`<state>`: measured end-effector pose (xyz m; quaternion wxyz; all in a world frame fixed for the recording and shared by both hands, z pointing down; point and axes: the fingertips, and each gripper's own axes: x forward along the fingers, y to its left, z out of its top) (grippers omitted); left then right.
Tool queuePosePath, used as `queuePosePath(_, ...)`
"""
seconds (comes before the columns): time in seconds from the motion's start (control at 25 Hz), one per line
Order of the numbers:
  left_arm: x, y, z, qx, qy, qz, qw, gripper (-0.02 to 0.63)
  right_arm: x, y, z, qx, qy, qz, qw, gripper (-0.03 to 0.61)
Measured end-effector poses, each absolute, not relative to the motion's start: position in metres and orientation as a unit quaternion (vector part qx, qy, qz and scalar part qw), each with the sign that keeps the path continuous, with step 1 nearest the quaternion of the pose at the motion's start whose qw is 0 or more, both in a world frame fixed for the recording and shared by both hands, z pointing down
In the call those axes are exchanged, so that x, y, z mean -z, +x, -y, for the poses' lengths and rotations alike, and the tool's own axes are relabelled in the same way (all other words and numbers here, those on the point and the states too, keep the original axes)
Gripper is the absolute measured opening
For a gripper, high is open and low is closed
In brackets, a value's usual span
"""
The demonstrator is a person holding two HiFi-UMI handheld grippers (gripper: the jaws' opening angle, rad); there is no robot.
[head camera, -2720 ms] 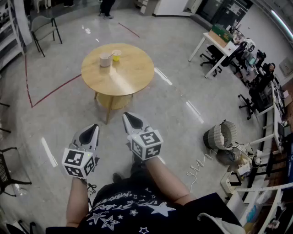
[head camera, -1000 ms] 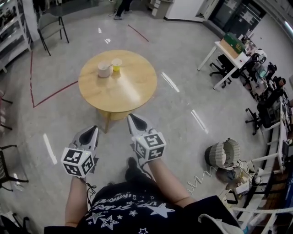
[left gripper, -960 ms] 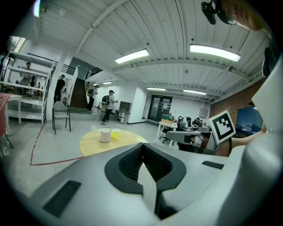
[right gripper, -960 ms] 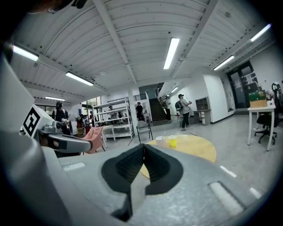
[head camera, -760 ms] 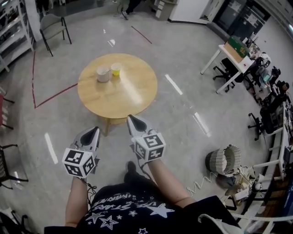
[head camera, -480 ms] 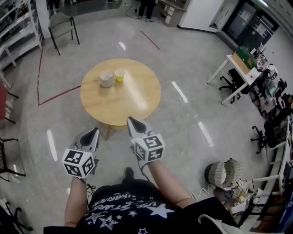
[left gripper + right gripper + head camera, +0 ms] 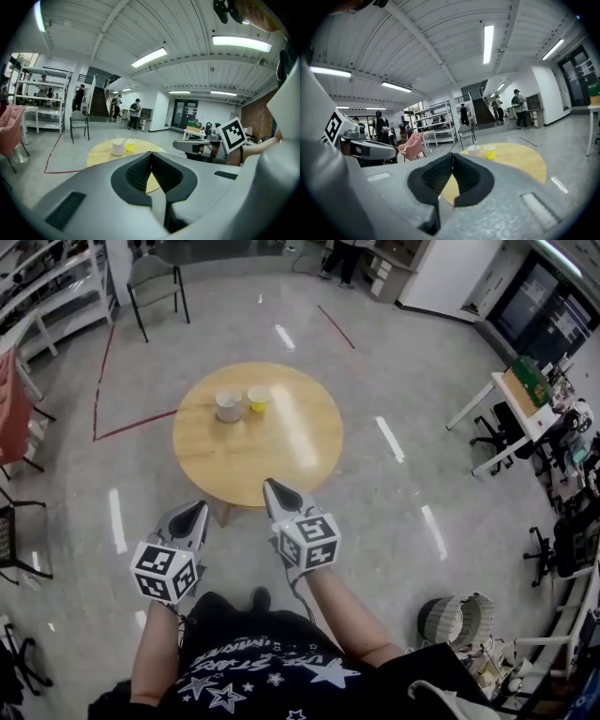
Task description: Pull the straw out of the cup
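Closer now: the round wooden table (image 7: 272, 457) has slid down the head view toward the person since the earlier frames, and its near edge sits just ahead of both tools. Out front, the left gripper (image 7: 194, 513) and the right gripper (image 7: 276, 490) are held side by side, each with its jaws pressed together on nothing. This looks like the approach, with no reach begun. On the far side of the tabletop stand two cups, just beside each other: one pale white paper cup (image 7: 228, 405) and one small yellow cup (image 7: 259, 397). One thin straw (image 7: 123, 140) appears to lean out of the white one. Next call, I'd judge: step in, part one gripper's jaws, pinch that straw, steady the cup with the other.
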<state>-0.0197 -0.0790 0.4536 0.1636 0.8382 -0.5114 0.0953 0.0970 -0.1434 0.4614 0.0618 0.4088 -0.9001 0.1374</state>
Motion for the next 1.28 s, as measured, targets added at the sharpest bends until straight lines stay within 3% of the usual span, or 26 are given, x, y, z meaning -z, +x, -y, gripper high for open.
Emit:
queuePosePath(0.6, -0.478, -0.024, 0.156, -0.101, 0.844, 0.493, 0.188, 0.006, -0.484, 0.104, 0.2, -0.156, 0.434, 0.884, 0.079, 0.0)
queuePosePath(1.28, -0.494, -0.084, 0.291, -0.104, 0.848, 0.477, 0.207, 0.008, -0.5, 0.048, 0.335, -0.162, 0.445, 0.874, 0.107, 0.001)
